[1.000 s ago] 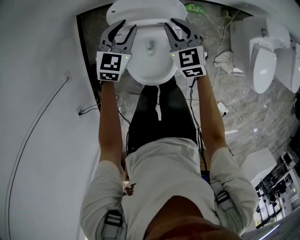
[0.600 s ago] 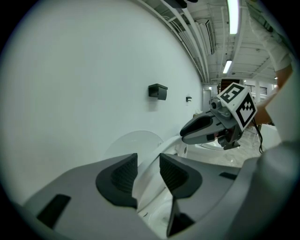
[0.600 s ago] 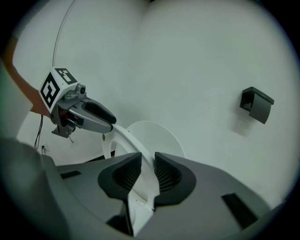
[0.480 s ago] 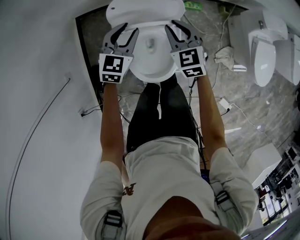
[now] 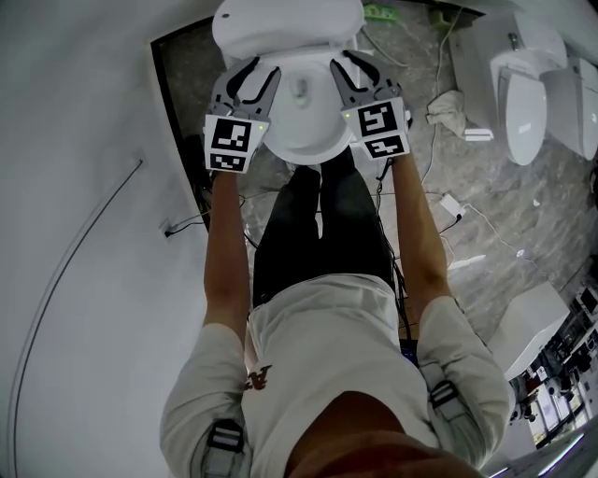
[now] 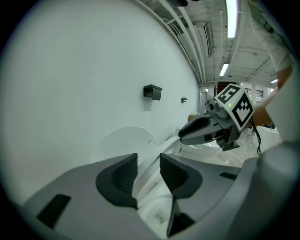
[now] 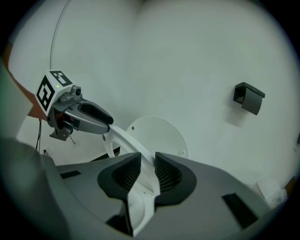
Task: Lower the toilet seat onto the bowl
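The white toilet bowl (image 5: 304, 151) stands at the top of the head view, with its round lid (image 5: 285, 23) upright against the wall. The thin white toilet seat (image 7: 123, 137) arcs from one gripper to the other in front of the lid (image 7: 161, 133). My left gripper (image 5: 260, 71) is at the bowl's left side, its pads closed on the seat rim (image 6: 164, 149). My right gripper (image 5: 349, 63) is at the right side. Its jaws have just been opening slightly, but the rim still fills the gap between them (image 7: 147, 166). Below the left jaws the bowl's inside (image 6: 157, 216) shows.
A white wall (image 5: 84, 187) runs close along the left. Two more white fixtures (image 5: 523, 93) stand at the right on the marble floor, with a crumpled cloth (image 5: 447, 117) and cables (image 5: 467, 219). A black box (image 7: 248, 97) hangs on the wall. The person's legs (image 5: 318, 224) stand before the bowl.
Both grippers have drawn a little toward the bowl's front, keeping the seat between their jaws. The left one sits further right in the head view.
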Motion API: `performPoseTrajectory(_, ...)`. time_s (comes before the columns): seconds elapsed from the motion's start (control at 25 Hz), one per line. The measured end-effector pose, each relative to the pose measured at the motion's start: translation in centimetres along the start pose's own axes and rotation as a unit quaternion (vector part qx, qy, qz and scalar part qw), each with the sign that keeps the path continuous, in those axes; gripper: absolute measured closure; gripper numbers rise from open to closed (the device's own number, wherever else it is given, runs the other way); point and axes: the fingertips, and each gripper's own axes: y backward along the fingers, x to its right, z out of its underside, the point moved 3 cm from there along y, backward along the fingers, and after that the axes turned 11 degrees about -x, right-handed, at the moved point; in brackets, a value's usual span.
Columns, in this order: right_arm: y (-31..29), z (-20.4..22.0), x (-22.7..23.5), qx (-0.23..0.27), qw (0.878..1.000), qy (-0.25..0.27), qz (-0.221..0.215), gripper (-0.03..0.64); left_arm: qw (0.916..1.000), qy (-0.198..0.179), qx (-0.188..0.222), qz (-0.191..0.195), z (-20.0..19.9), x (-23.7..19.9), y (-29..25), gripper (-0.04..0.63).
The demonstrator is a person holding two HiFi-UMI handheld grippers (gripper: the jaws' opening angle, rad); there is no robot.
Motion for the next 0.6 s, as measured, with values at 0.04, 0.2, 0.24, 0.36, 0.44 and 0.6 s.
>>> performPoseTrajectory(0.04, 0.1, 0.2, -0.2, -0.001, 1.000, -0.001, 0.001, 0.509, 1.0000, 0.001, 0.000, 0.001, 0.2, 0.2, 0.1, 0.449)
performPoseTrajectory(0.2, 0.5, 1.2, -1.0, -0.008, 1.000, -0.006, 0.003, 0.508, 1.0000, 0.002, 0.001, 0.006, 1.1, 1.0, 0.6, 0.448)
performPoseTrajectory(0.24, 0.6, 1.4, -1.2, -0.010, 1.000, -0.007, 0.004, 0.508, 1.0000, 0.002, 0.001, 0.008, 1.3, 1.3, 0.7, 0.448)
performPoseTrajectory(0.36, 1.0, 1.9, -1.6, -0.014, 1.000, -0.012, 0.005, 0.508, 0.9999, 0.004, 0.000, 0.014, 1.6, 1.8, 1.0, 0.448)
performPoseTrajectory(0.44, 1.3, 2.1, -1.7, -0.017, 1.000, -0.016, 0.006, 0.508, 0.9998, 0.005, 0.001, 0.018, 1.7, 2.1, 1.1, 0.448)
performPoseTrajectory(0.6, 1.6, 2.7, -1.9, -0.022, 1.000, -0.021, 0.007, 0.508, 0.9997, 0.010, 0.003, 0.024, 2.0, 2.6, 1.3, 0.448)
